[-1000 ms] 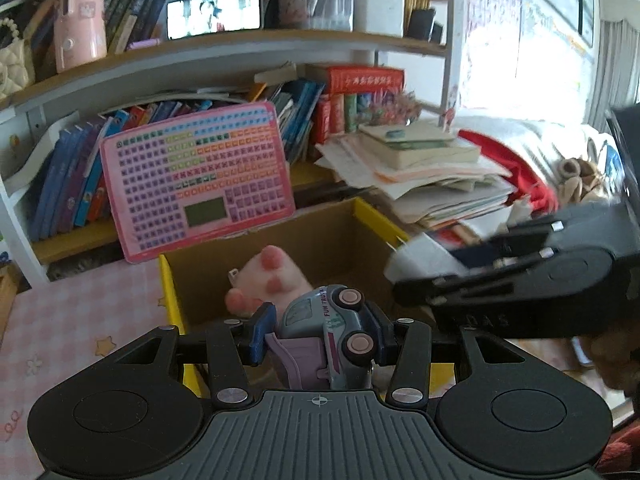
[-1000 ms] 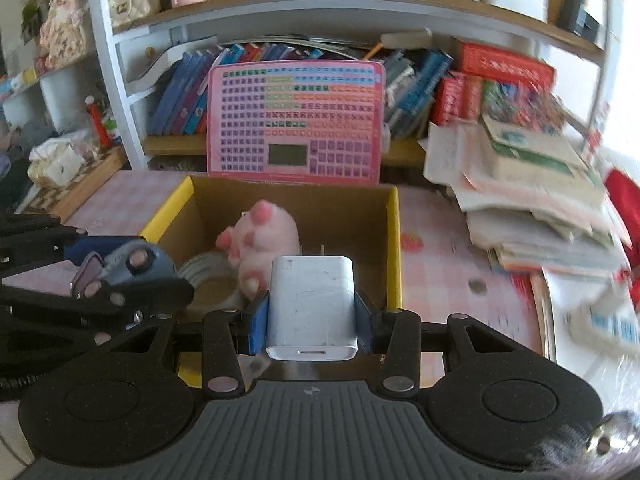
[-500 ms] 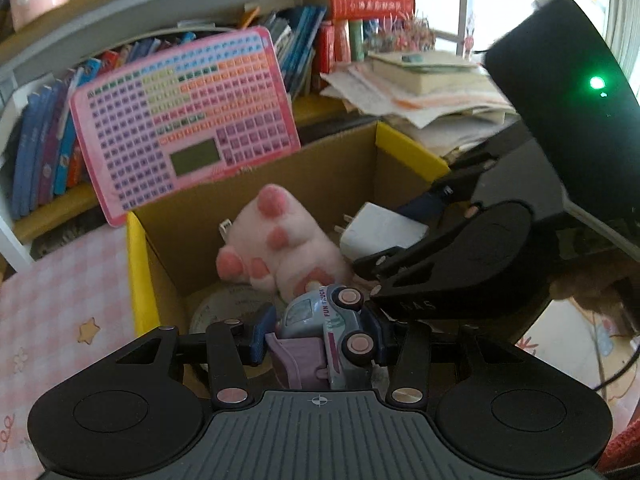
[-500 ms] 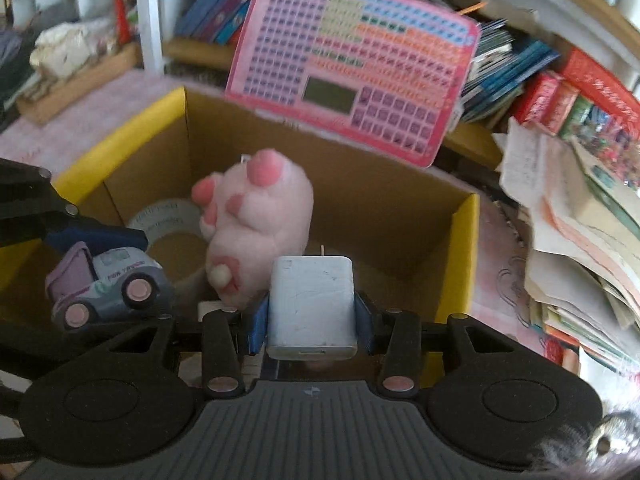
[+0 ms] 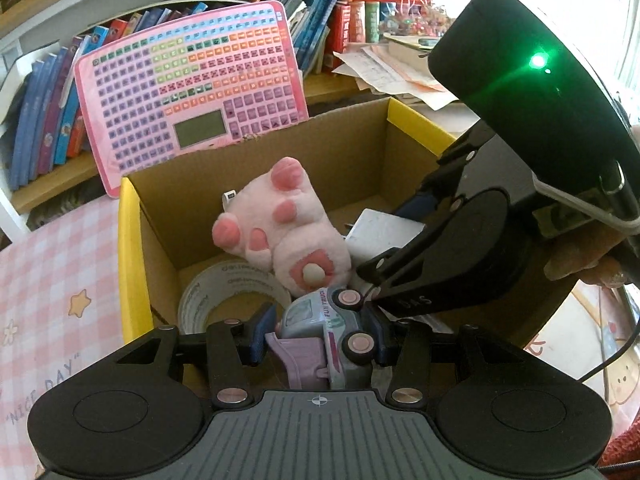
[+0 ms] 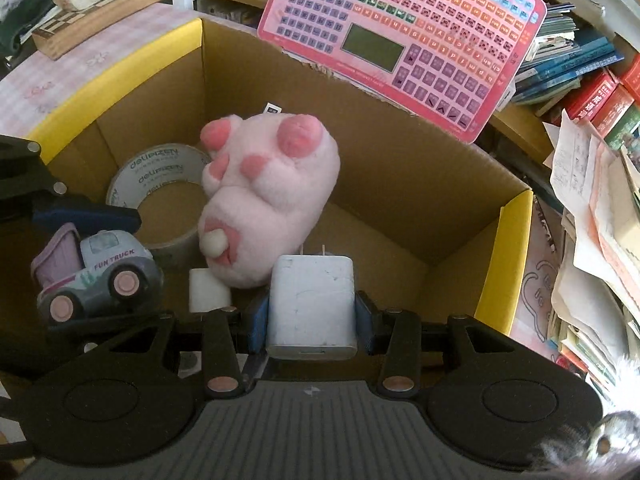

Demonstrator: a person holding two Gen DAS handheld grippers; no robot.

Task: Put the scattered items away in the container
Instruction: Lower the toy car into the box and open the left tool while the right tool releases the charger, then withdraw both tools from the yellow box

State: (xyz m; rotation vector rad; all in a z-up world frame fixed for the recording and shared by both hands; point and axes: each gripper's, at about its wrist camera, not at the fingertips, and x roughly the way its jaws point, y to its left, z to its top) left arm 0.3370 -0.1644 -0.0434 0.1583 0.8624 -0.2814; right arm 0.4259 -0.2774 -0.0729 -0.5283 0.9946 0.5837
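A cardboard box point(image 5: 127, 240) with a yellow rim point(image 6: 505, 264) stands open in front of me. Inside lie a pink plush paw point(image 5: 288, 224) point(image 6: 272, 192), a grey tape roll point(image 5: 224, 284) point(image 6: 160, 172) and a small white cylinder point(image 6: 208, 290). My left gripper point(image 5: 320, 334) is shut on a grey and lilac toy truck point(image 5: 324, 328) point(image 6: 100, 272), low inside the box near the tape roll. Beside the paw, my right gripper point(image 6: 312, 320) is shut on a white charger plug point(image 6: 312, 300) point(image 5: 380, 232), its prongs pointing forward, also inside the box.
A pink toy keyboard point(image 5: 192, 92) point(image 6: 404, 36) leans behind the box against shelves of books point(image 5: 48, 112). Piled papers and books point(image 6: 600, 220) lie to the right. A pink checked cloth point(image 5: 48, 280) covers the table on the left, with a wooden chessboard box point(image 6: 100, 12) further off.
Both grippers have come down from above the box rim into the box, each still carrying its item. The right one has tilted downward and now sits close beside the left.
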